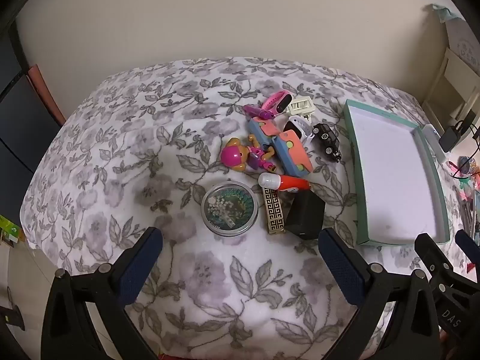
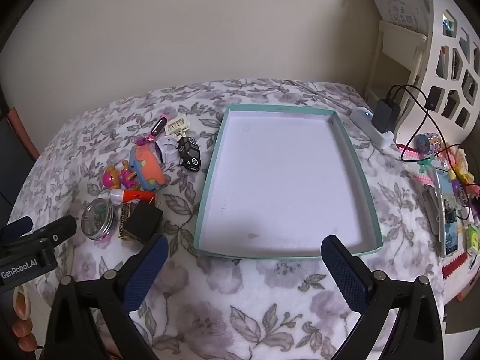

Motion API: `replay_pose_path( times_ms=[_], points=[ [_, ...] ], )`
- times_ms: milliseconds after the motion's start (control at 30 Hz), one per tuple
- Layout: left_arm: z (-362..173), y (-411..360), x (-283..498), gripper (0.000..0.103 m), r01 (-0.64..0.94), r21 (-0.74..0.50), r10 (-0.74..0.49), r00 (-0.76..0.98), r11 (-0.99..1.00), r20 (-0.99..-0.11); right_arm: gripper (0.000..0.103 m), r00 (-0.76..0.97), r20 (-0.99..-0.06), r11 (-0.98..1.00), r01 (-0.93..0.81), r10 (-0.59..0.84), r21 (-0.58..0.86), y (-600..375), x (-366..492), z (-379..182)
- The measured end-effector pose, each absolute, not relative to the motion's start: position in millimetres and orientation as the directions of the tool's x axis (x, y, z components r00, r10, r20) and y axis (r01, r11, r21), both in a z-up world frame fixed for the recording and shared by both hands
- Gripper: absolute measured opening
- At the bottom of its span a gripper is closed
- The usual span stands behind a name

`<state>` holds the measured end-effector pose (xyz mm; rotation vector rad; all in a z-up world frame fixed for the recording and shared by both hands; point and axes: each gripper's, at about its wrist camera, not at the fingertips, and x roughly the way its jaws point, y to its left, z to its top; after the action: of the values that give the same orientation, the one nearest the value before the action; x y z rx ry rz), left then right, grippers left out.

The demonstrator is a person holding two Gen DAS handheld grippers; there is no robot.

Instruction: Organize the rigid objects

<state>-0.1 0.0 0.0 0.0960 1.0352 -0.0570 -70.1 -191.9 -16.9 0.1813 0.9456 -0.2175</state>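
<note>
My left gripper [image 1: 240, 255] spread wide over the bedspread [image 1: 210, 285], my right gripper [image 2: 244, 258] likewise, holding nothing, teal tray [image 2: 210, 180] seemingly bare inside, round tin [image 1: 229, 212] lidded.

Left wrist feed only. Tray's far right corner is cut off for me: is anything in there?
Observer: No. In the right wrist view the teal tray holds nothing, corners included.
Operator: Right gripper state?
Observer: The right gripper has its fingers wide apart and holds nothing. It hovers at the tray's near edge.
Operator: What's right of the tray?
Observer: A phone lies flat among small clutter, apart from the tray.
</note>
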Motion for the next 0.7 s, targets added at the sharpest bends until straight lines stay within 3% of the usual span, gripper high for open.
replay_pose_path(
  times_ms=[700],
  points=[
    [1.6, -0.4, -0.8, 0.103, 0.097, 0.048, -0.009, 0.512, 0.994, -0.859, 0.103, 0.559, -0.822, 0.964, 0.263, -0.111, 0.048, -190.3, -68.6, -19.6]
  ],
)
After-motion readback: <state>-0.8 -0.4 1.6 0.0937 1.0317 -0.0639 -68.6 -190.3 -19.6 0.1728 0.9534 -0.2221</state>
